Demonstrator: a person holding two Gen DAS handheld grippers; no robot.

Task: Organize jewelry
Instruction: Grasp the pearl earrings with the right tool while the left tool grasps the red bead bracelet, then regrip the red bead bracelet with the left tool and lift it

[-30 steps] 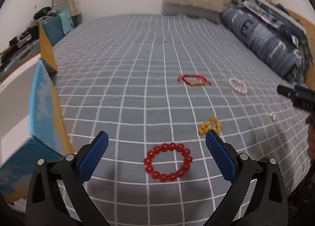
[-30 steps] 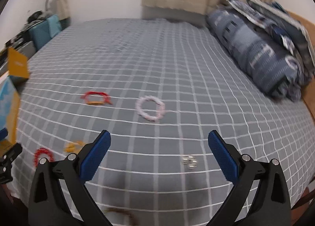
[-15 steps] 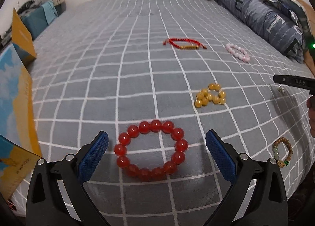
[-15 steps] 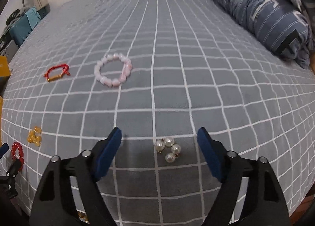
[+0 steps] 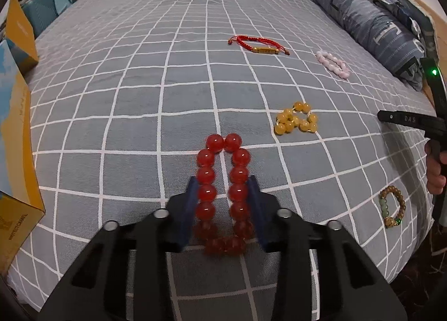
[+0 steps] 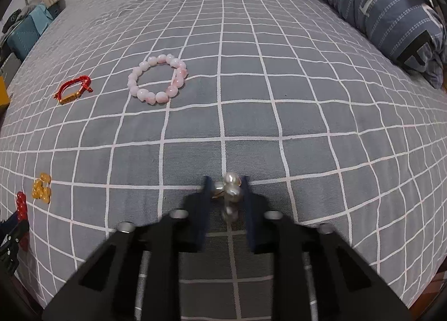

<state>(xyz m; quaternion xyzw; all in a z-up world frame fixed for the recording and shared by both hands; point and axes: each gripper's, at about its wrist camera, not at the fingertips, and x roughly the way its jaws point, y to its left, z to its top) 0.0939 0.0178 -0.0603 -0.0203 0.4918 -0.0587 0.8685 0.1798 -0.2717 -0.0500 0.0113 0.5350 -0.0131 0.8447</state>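
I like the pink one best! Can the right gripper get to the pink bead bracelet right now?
Probably not yet. The right gripper has just been closing its jaws on the pearl earrings, so it is occupied. The pink bead bracelet lies farther up the bedsheet, with nothing between them.

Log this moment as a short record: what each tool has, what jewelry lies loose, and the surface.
left tool: jaws just closed, squeezing the big red round-bead bracelet into a narrow loop
right tool: jaws just closed on the small pearl cluster
loose: pink bead bracelet, red cord bracelet with gold bar, amber bead bracelet, brown-and-green bead bracelet
surface: grey white-grid bedsheet
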